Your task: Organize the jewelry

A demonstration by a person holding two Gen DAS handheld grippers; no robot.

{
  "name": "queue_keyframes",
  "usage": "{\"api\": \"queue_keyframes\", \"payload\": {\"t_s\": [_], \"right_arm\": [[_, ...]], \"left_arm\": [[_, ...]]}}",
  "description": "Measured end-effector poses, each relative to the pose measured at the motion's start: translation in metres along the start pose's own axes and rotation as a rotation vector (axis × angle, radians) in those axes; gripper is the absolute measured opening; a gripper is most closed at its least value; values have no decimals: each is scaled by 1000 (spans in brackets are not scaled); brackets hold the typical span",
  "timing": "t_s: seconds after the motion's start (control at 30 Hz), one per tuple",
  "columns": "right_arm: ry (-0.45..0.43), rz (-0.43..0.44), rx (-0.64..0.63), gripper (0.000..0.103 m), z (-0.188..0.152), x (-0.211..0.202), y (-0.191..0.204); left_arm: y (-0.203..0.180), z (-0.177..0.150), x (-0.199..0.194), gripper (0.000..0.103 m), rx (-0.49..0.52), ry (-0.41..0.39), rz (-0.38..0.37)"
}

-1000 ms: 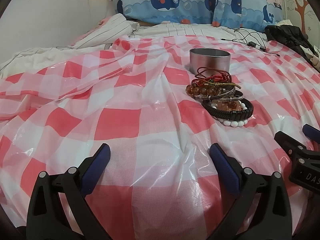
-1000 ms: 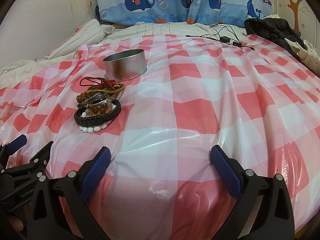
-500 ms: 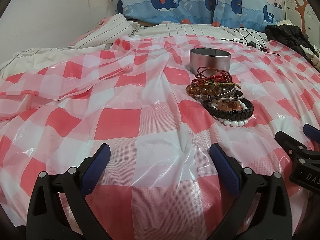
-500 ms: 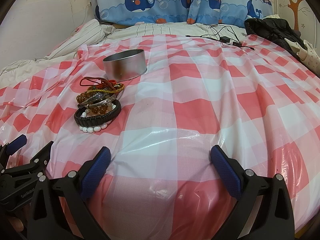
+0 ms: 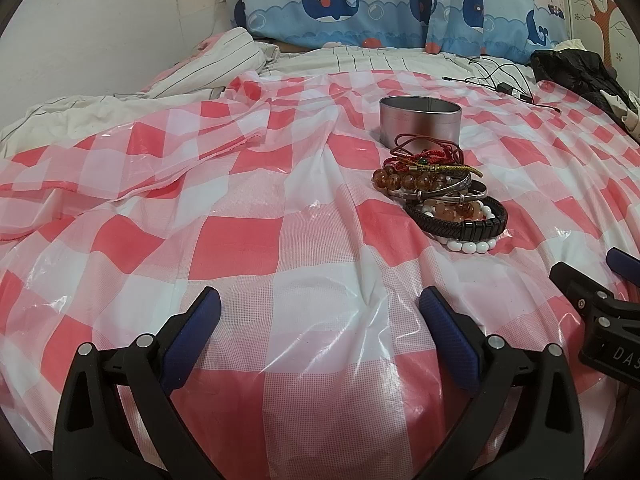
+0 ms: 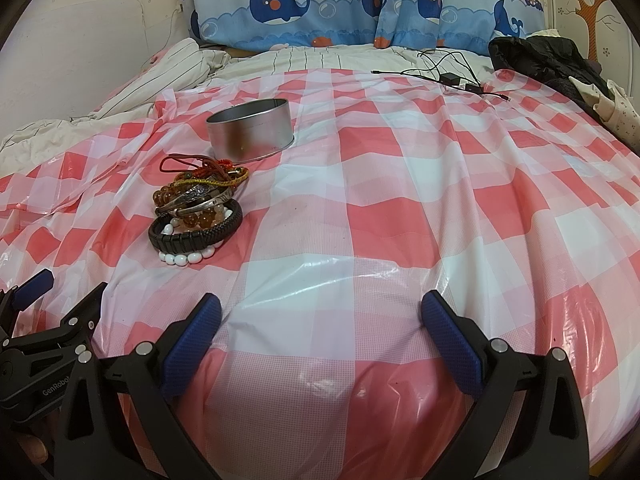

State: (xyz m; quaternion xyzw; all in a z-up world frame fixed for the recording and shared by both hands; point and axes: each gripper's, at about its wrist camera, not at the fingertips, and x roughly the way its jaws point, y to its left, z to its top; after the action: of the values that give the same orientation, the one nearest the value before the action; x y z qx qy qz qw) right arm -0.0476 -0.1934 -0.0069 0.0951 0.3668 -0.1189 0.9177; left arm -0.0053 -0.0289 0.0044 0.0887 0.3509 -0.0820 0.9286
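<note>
Ahead of both grippers, on red-and-white checked plastic sheet (image 5: 240, 240): heap of mixed bracelets (image 5: 438, 196), round open silver metal tin (image 5: 419, 126) just beyond, touching heap's red cords. Left gripper (image 5: 316, 320) low over sheet, level, jaws spread wide, empty; heap forward-right of it. Right gripper (image 6: 320, 320) same pose, jaws apart, empty; heap forward-left. Grippers side by side, well short of heap.
</note>
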Motion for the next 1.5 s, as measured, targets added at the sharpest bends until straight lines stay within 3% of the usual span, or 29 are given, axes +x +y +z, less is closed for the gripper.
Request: {"api": "queue_keyframes", "payload": {"t_s": [1.27,1.5], "right_arm": [[2,2,2,96,0,-1,1],[-24,80,34,96,7,-14,-6]], "left_arm": [[4,-1,2,96,-5,6,2],[16,7,1,95,-35,51,-69]]}}
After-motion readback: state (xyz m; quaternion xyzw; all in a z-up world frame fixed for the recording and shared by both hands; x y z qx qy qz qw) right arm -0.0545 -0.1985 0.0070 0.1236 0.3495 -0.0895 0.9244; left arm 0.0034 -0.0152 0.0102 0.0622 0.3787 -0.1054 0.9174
